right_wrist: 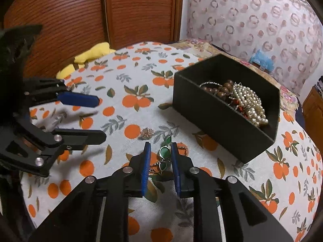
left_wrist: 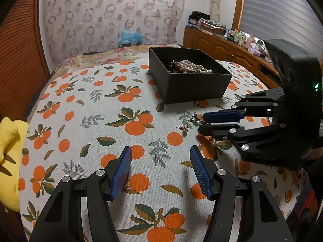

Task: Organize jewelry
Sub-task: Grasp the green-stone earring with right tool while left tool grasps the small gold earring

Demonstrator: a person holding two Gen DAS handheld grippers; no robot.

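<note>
Here the green earring [right_wrist: 165,153] lies on the orange-printed cloth [right_wrist: 141,76] between the narrowly parted pads of the right gripper [right_wrist: 160,147], which do not press on it. A small pink earring [right_wrist: 147,132] lies just beyond it, and the black box [right_wrist: 212,109] with pearls [right_wrist: 250,104] stands near. The left gripper [left_wrist: 160,151] hovers with wide, empty jaws.

Left gripper [left_wrist: 160,168]: jaws apart, nothing between them, over orange-print bedspread [left_wrist: 90,104]. Black box [left_wrist: 188,84] ahead holds pearl beads [left_wrist: 193,66]. Right gripper [left_wrist: 200,123] low at right, beside small earring [left_wrist: 182,128] on the bedspread.
</note>
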